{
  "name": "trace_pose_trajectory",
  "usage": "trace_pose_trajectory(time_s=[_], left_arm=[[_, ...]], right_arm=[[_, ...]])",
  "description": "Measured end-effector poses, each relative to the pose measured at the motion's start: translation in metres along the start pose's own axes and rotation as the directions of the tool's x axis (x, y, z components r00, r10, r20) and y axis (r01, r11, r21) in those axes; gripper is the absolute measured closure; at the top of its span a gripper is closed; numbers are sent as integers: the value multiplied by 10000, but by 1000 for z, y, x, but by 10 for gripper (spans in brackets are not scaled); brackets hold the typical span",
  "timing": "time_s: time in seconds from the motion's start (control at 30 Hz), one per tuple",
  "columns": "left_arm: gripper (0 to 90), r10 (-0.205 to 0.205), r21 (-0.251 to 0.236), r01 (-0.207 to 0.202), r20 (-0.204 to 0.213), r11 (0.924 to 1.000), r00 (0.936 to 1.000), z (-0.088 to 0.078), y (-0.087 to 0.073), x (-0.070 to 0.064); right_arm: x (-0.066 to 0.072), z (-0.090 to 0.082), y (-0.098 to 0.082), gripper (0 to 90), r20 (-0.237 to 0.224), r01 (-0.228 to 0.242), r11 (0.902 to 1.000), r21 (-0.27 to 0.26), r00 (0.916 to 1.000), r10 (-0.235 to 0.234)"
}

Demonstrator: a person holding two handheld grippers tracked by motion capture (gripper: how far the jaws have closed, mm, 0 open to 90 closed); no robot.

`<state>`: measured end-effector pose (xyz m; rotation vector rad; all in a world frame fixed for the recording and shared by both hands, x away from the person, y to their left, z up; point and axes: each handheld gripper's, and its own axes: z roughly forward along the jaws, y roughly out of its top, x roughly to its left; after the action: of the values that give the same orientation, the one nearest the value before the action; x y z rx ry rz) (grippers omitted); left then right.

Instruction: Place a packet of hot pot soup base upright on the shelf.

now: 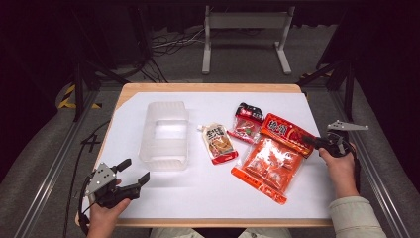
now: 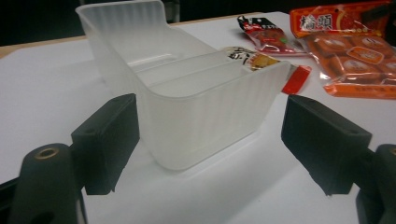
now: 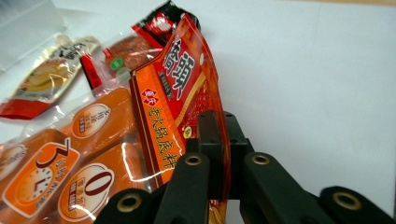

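Plainly, the right claw (image 3: 219, 154) is clamped on the top edge of the big orange packet (image 1: 270, 161), glossy crinkled film printed with bold Chinese characters on a red header, clear below over orange sachets marked "3" and "0". Beside that packet's left edge lie a small red-and-black pouch (image 1: 246, 124) and a cream spouted pouch (image 1: 219, 143) with black characters. Farther left of the packet stands the frosted, ribbed plastic bin (image 2: 196, 107), rounded at its corners, on the white surface (image 1: 198, 193). The left claw (image 2: 210, 140) gapes empty just before the bin.
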<state>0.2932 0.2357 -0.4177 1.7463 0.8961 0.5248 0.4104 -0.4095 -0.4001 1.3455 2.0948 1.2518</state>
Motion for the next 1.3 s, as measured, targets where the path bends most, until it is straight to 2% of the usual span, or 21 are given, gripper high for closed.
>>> trace_pose_trajectory(time_s=[0.1, 0.17, 0.23, 0.3, 0.4, 0.5, 0.53, 0.63, 0.67, 0.73, 0.77, 0.83, 0.87, 1.0, 1.03, 1.07, 1.13, 1.17, 1.2, 1.23, 1.3], left_arm=[[244, 337, 95, -338, 95, 9994, 9994, -1, 5, -6], [246, 333, 130, -333, 38, 9994, 9994, -1, 8, -7], [259, 118, 205, -119, 36, 9997, 9999, -1, 11, -7], [280, -165, 281, 158, 230, 9995, 9996, -1, 14, -7], [302, 31, 42, -33, 495, 10000, 9988, -3, 21, -12], [294, 183, -53, -180, 530, 9998, 9984, -4, 26, -15], [288, 433, -148, -427, 487, 9990, 9979, -4, 30, -19], [305, 688, -68, -686, 416, 9976, 9968, -4, 36, -24], [303, 706, -123, -700, 578, 9975, 9958, -3, 37, -25], [301, 734, -107, -729, 620, 9973, 9954, -2, 39, -26], [302, 822, 60, -828, 661, 9965, 9944, 1, 42, -29], [302, 930, 183, -944, 693, 9954, 9933, 2, 44, -31], [298, 1167, 288, -1191, 733, 9925, 9905, 5, 49, -33], [308, 1266, 375, -1318, 1182, 9906, 9849, 10, 57, -35], [315, 1266, 375, -1318, 1182, 9906, 9849, 10, 57, -35], [315, 1339, 605, -1443, 1505, 9877, 9795, 15, 62, -35], [325, 1440, 639, -1574, 1777, 9855, 9735, 19, 65, -34], [336, 1440, 639, -1574, 1777, 9855, 9735, 19, 65, -34], [347, 1377, 617, -1537, 2105, 9862, 9679, 23, 66, -33], [347, 1377, 617, -1537, 2105, 9862, 9679, 23, 66, -33], [349, 1313, 567, -1486, 2360, 9873, 9628, 27, 66, -32]], right_arm=[[5, -8, 6, 900, -73, 134, 9996, -255, 9999, -136], [7, -11, 8, 900, -84, 174, 9993, -332, 9998, -176], [13, -24, 15, 900, -129, 413, 9972, -631, 9990, -422], [18, -32, 20, 900, -194, 549, 9950, -833, 9982, -567], [25, -39, 26, 900, -292, 732, 9920, -1024, 9966, -766], [34, -46, 31, 900, -375, 900, 9883, -1233, 9947, -953], [36, -48, 33, 900, -423, 904, 9872, -1311, 9944, -967], [43, -55, 37, 900, -584, 1029, 9824, -1562, 9919, -1132], [46, -58, 39, 900, -610, 1082, 9804, -1646, 9909, -1196], [50, -60, 41, 900, -627, 1175, 9779, -1732, 9895, -1300], [58, -65, 46, 900, -670, 1373, 9733, -1841, 9861, -1518], [61, -66, 48, 900, -710, 1385, 9724, -1877, 9855, -1540], [68, -70, 54, 900, -792, 1604, 9672, -1971, 9807, -1788], [84, -79, 63, 900, -980, 1949, 9566, -2168, 9706, -2200], [88, -81, 65, 900, -1026, 2048, 9533, -2219, 9674, -2317], [94, -83, 68, 900, -1091, 2196, 9482, -2296, 9623, -2492], [102, -86, 72, 900, -1151, 2415, 9411, -2365, 9548, -2740], [102, -86, 72, 900, -1151, 2415, 9411, -2365, 9548, -2740], [110, -88, 76, 900, -1209, 2563, 9359, -2418, 9490, -2911], [110, -88, 76, 900, -1209, 2563, 9359, -2418, 9490, -2911], [118, -89, 80, 900, -1384, 2677, 9299, -2523, 9411, -3084]])
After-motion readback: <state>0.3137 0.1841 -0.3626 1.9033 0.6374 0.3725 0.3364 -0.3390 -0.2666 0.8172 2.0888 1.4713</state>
